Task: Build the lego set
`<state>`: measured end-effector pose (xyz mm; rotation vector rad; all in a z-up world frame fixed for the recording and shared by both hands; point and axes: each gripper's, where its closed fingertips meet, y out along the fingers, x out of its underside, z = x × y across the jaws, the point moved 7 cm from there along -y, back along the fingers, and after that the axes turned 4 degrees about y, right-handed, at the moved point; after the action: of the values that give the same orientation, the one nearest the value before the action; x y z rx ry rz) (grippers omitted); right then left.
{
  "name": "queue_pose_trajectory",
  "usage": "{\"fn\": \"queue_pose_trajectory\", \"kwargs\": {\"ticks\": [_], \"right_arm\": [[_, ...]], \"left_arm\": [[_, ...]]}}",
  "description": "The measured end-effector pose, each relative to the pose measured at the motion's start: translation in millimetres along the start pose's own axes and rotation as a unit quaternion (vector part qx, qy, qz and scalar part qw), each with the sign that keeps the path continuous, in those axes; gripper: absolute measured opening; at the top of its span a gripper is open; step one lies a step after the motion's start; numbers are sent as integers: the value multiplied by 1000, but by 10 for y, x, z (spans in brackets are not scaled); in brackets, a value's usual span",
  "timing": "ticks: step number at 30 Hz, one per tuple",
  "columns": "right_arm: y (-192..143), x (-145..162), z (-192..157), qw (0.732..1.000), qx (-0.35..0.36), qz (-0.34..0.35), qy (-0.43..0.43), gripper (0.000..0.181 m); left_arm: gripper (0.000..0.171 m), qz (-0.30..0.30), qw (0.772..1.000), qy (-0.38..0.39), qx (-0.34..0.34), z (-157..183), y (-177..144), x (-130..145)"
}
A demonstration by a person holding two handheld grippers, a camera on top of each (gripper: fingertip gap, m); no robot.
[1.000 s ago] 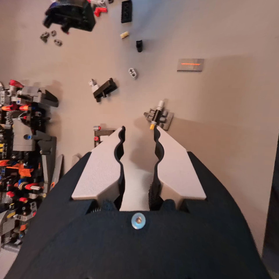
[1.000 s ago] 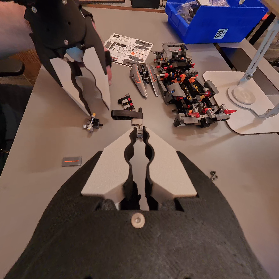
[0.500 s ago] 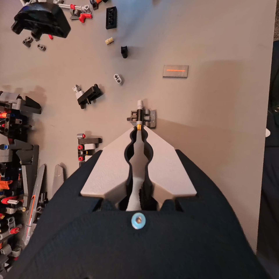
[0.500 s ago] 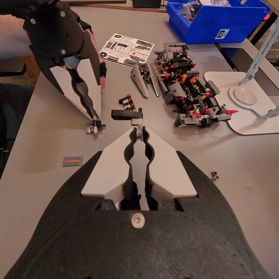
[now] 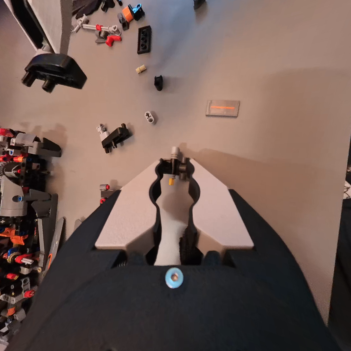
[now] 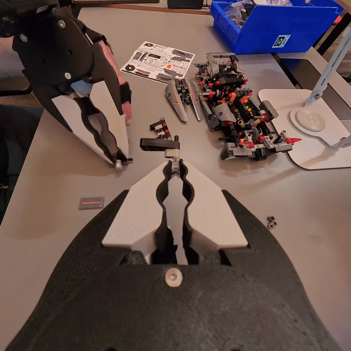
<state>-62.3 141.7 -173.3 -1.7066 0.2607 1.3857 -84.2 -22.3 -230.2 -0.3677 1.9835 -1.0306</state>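
Left hand-held gripper (image 5: 173,167) pinching small axle piece (image 5: 174,165) at desk (image 5: 266,76), axis along fingers. Right hand-held gripper (image 6: 175,165) gripping black bracket's (image 6: 158,145) peg, just right; car frame (image 6: 241,114) farther right.

An office-like or lab-style workroom is suggested. A plain grey table (image 6: 247,199) fills most of both views, and a blue plastic parts bin (image 6: 269,26) with a coded label is seen at the upper right of the right wrist view. A white stand base (image 6: 307,121) with a metal arm is placed at the right edge, and carpeted floor (image 6: 341,62) is glimpsed beyond.
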Motion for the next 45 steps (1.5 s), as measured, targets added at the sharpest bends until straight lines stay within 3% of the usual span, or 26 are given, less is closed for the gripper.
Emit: {"fn": "queue_pose_trajectory", "kwargs": {"ticks": [5, 20, 32, 40, 45], "right_arm": [[-8, -5, -2, 1000, 0, 2, 0, 5], [5, -2, -12, 1000, -2, -1, -2, 5], [24, 7, -17, 1000, -4, -4, -1, 5], [36, 14, -17, 1000, -5, -6, -1, 5], [46, 13, -24, 1000, -7, -7, -2, 5]], "left_arm": [[7, -4, 1000, -4, -8, -22, -10, 7], [7, -23, 999, -31, -35, -79, -106, 175], [7, -50, 994, -71, -61, -185, -328, 531], [15, -44, 993, -82, -68, -188, -343, 572], [8, -46, 993, -81, -67, -189, -336, 573]]}}
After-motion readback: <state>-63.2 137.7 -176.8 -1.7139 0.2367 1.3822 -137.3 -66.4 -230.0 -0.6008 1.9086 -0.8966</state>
